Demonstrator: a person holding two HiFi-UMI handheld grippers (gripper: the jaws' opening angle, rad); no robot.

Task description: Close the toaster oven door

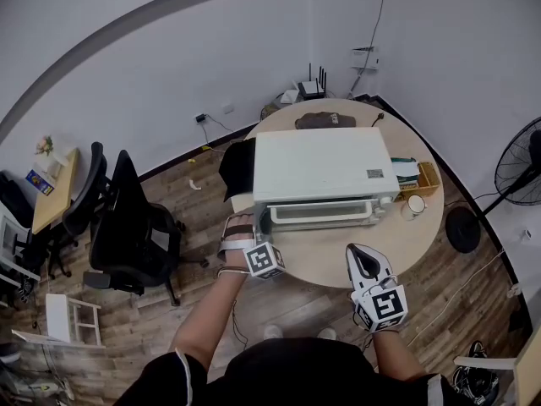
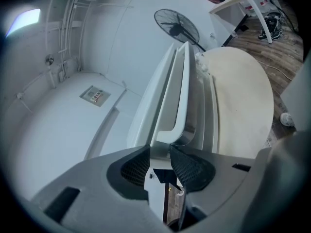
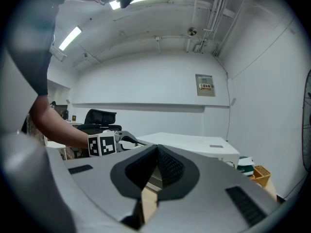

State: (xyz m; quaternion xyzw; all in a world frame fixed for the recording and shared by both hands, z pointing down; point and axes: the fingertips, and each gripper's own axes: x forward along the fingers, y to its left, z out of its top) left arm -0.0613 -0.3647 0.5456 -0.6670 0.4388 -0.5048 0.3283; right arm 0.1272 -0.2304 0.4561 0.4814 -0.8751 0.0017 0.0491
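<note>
1. The toaster oven (image 1: 317, 167) sits on the round table (image 1: 338, 265), and its door (image 1: 321, 213) looks upright against the body, so I judge it closed or nearly so.
2. The left gripper (image 2: 159, 152) has its jaws apart around the end of the door handle (image 2: 181, 91), without pressing on it.
3. The right gripper (image 3: 155, 155) hangs over the table with its jaws together and empty.
4. What seems left is drawing the left gripper clear.

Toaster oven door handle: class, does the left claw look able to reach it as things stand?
Probably yes: the open left claw sits right at the handle, at its near end, with nothing between them.
</note>
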